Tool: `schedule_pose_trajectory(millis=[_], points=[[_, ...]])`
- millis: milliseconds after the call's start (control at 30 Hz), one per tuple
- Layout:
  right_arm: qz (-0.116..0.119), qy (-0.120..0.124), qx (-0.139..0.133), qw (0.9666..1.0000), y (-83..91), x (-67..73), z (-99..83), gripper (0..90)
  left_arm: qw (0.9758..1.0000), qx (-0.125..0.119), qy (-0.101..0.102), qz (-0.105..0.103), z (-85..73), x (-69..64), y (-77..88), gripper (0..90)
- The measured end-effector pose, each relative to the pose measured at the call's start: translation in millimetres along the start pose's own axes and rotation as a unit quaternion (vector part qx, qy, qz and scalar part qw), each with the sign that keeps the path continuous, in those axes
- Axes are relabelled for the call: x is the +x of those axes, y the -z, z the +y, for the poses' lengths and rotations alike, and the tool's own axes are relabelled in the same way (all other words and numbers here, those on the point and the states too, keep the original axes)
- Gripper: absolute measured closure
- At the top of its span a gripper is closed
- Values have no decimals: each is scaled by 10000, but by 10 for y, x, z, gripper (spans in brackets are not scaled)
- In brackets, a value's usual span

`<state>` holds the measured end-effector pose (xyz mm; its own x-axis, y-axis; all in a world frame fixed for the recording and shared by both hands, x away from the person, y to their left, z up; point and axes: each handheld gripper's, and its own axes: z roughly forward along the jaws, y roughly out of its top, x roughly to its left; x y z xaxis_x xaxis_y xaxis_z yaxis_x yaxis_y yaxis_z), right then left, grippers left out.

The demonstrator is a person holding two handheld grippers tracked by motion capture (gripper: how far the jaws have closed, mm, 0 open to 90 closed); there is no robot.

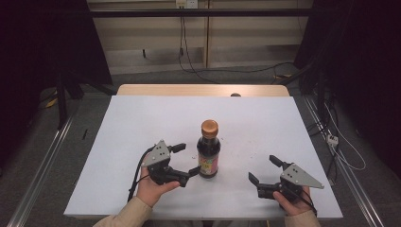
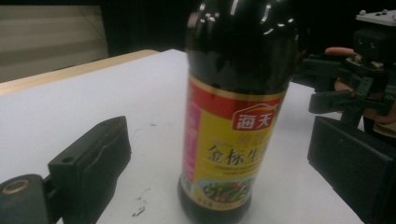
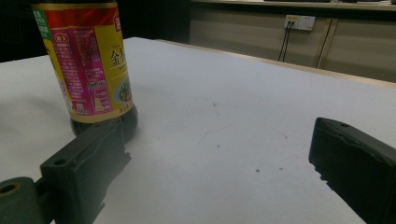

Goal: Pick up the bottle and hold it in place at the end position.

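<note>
A white-topped table with a wooden far edge carries 1 upright dark sauce bottle.

My table has a white top with a wooden far edge; cables hang from a wall socket.

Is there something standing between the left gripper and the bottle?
No, nothing visible. The left gripper is open beside the bottle, and in the left gripper view bare table lies between its jaws and the bottle.
</note>
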<state>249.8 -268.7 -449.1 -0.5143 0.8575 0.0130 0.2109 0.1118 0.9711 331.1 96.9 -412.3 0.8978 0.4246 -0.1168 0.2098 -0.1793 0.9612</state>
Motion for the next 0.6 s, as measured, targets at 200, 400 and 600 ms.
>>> schedule_pose_trajectory(millis=[200,400,600], points=[[1,-19,-2,10000,2,-7,-1,30,10000,20,-31,-59,12,-56,-155,69],[7,-28,1,10000,3,-9,-2,32,9999,85,-63,-104,12,-50,-256,91],[5,-31,-11,10000,8,-16,-1,32,9998,95,-120,-93,10,-48,-329,104]])
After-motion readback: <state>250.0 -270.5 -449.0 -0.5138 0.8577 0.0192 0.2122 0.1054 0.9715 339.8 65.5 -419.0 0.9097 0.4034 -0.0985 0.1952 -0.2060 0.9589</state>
